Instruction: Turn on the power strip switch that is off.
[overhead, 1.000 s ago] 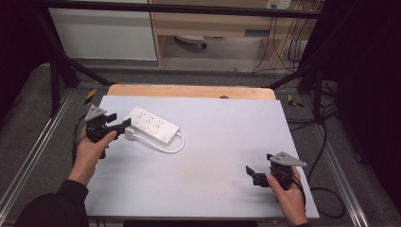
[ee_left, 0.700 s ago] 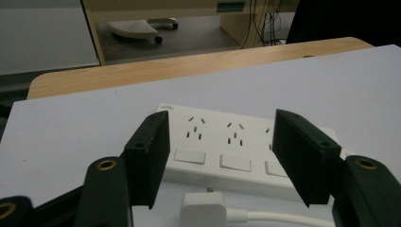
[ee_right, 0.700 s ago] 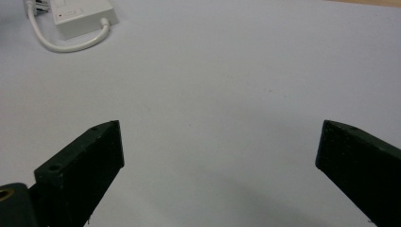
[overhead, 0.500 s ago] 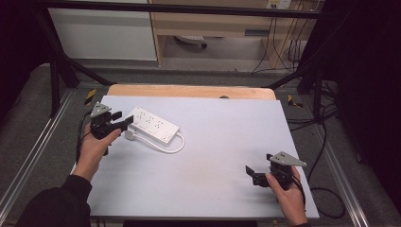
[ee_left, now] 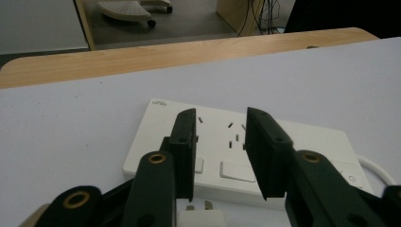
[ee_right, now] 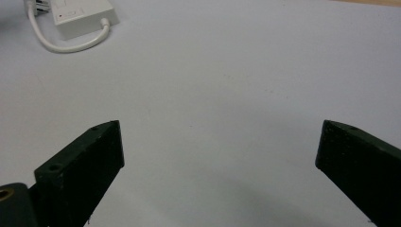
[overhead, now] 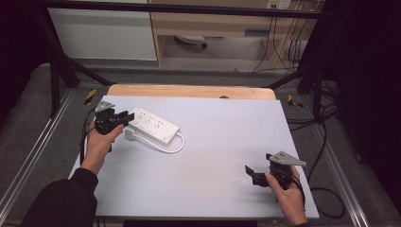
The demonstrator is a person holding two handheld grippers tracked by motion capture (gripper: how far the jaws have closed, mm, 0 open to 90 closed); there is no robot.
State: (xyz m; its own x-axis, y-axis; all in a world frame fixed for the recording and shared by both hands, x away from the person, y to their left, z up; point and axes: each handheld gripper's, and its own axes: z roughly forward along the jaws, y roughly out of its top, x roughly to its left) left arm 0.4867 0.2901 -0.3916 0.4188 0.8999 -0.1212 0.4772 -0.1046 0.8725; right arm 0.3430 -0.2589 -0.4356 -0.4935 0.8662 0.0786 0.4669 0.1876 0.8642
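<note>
Evenly lit pale surface (overhead: 213,156) at centre, black unlit frame corners, soft faint shadows, mild blur throughout, near jaws out of focus

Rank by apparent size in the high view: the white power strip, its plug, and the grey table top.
1. table top, by far the largest.
2. power strip.
3. plug, smallest, lying just beside the strip.

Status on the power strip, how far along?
Done: left gripper is at the power strip, its plug lying loose beside it. In hand: its jaws have just been closing, nothing gripped yet. Left: grasping and everything after; right gripper waits open, apart.
</note>
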